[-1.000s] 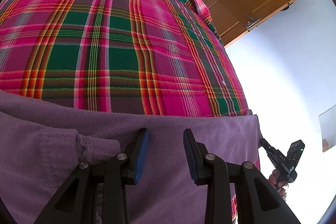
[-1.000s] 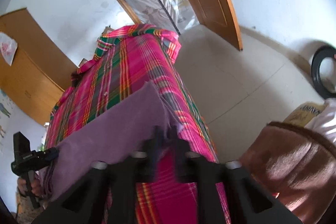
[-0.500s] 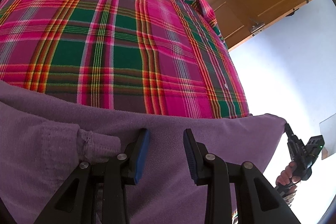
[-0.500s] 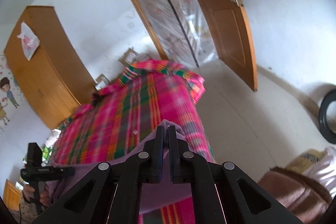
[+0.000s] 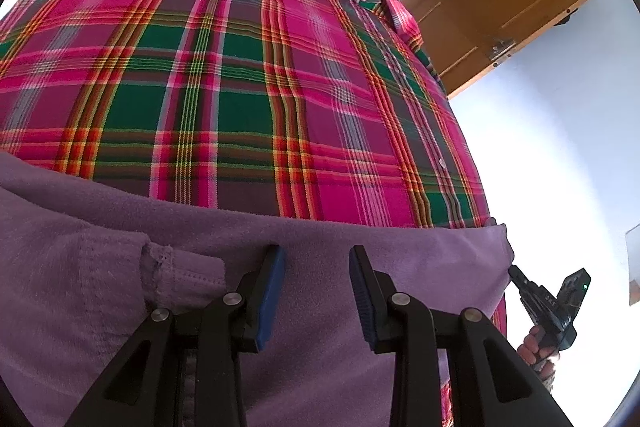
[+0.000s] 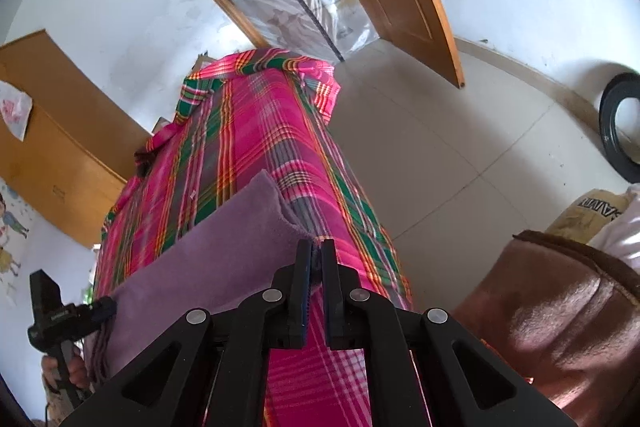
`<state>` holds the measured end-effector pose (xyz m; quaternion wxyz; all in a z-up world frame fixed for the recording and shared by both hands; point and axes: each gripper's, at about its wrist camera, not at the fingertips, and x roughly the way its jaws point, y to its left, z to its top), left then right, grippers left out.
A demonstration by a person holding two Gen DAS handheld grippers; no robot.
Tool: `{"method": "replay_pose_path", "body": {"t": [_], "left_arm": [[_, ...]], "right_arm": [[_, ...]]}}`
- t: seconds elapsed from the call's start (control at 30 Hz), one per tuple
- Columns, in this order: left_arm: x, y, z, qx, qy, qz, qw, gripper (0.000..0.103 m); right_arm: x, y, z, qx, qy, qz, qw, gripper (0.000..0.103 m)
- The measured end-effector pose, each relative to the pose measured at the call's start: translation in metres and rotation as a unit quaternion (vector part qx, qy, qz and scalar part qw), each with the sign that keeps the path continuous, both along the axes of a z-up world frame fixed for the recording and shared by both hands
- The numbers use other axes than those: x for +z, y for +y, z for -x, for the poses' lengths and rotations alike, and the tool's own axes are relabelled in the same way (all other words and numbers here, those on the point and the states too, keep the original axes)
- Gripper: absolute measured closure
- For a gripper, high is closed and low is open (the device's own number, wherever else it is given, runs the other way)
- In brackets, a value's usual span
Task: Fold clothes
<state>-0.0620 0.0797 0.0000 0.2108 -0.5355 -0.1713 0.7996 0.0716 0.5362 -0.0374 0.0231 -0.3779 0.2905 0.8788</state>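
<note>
Right gripper (image 6: 316, 259): your jaws pinch the purple garment (image 5: 320, 267) corner, keeping its edge taut
Left gripper (image 5: 316, 291): your jaws gape, holding nothing
Plaid cloth (image 5: 240, 87): spread flat beneath

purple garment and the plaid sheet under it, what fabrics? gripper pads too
Purple garment: looks like fleece or brushed knit, matte with a fuzzy nap and a stitched cuff.
Plaid sheet: woven cloth, probably cotton or flannel; the yarn-dyed stripes show a weave.
Left gripper pads: ribbed blue, likely rubber or soft plastic, on black plastic fingers.
</note>
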Motion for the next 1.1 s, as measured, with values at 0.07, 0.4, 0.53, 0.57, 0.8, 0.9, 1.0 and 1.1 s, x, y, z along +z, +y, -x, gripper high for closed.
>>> {"method": "replay_pose_path", "body": {"t": [0.07, 0.4, 0.53, 0.57, 0.8, 0.9, 1.0, 1.1], "left_arm": [[0.001, 0.005, 0.000, -0.002, 0.007, 0.011, 0.9999, 0.069], [0.009, 0.034, -0.003, -0.047, 0.022, 0.021, 0.9984, 0.069], [0.011, 0.050, -0.008, -0.075, 0.026, 0.017, 0.9967, 0.069], [0.010, 0.054, -0.009, -0.081, 0.025, 0.015, 0.9963, 0.069], [0.005, 0.070, -0.010, -0.103, 0.015, 0.015, 0.9944, 0.069], [0.005, 0.070, -0.008, -0.103, 0.012, 0.009, 0.9946, 0.069], [0.004, 0.070, -0.006, -0.104, 0.012, 0.008, 0.9945, 0.069], [0.003, 0.071, -0.005, -0.105, 0.012, 0.008, 0.9944, 0.069]], "right_arm": [[0.000, -0.002, 0.001, 0.002, -0.009, -0.018, 1.000, 0.097], [0.020, -0.016, 0.007, -0.002, 0.014, -0.091, 0.996, 0.075], [0.023, -0.022, 0.030, 0.030, 0.018, -0.096, 0.995, 0.070], [0.024, -0.024, 0.035, 0.038, 0.019, -0.097, 0.994, 0.069], [0.013, -0.037, 0.070, 0.080, -0.004, -0.110, 0.991, 0.068], [0.009, -0.045, 0.082, 0.094, -0.013, -0.124, 0.988, 0.069], [0.009, -0.050, 0.085, 0.091, -0.011, -0.148, 0.985, 0.090], [0.015, -0.054, 0.083, 0.084, 0.006, -0.176, 0.981, 0.095]]}}
